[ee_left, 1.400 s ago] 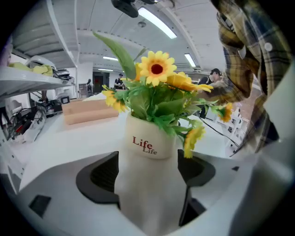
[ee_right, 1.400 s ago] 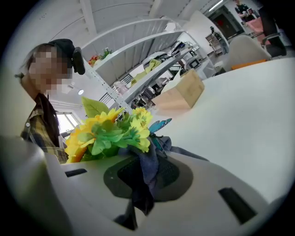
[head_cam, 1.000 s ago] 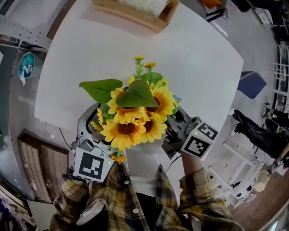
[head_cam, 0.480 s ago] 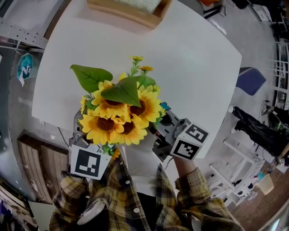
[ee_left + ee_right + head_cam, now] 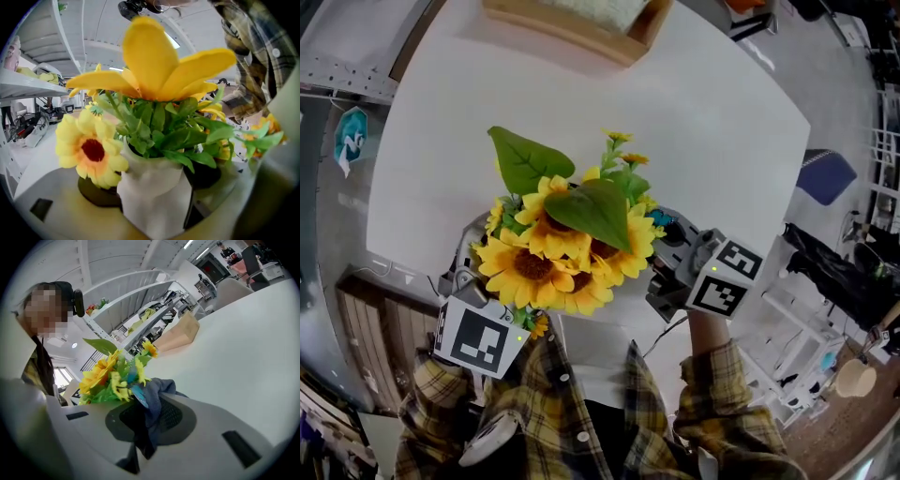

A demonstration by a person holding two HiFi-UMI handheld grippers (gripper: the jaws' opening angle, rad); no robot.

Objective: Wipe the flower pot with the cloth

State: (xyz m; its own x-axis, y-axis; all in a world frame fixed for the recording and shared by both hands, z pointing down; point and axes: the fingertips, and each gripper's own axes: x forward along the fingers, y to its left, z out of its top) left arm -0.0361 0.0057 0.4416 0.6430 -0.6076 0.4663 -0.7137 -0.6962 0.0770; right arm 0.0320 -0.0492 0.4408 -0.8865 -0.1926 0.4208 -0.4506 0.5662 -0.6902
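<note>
Compared with half a second ago, the sunflower bunch is sitting farther right and a little higher in the head view, and both grippers have gone with it. From above, yellow blooms and two broad green leaves are covering the flower pot completely. The left gripper is showing only an outer jaw and its marker cube under the petals, at the near edge of the white table. The right gripper is lying just beside the bunch on its right, with a scrap of blue cloth peeking out at its tip.

Through the left gripper view, the pot is appearing white with creased, angular sides, packed with green foliage, one sunflower drooping beside its left rim. Its base is being cut off by the frame edge. Set wide, the jaws are closing with the pot between them, the dark pads sitting against its two sides.

Through the right gripper view, the jaws are pinching the dark blue-grey cloth, which is bunching up between them. The flowers are standing just beyond the cloth. The pot itself is hiding behind the jaw, so contact between cloth and pot is hard to judge.
</note>
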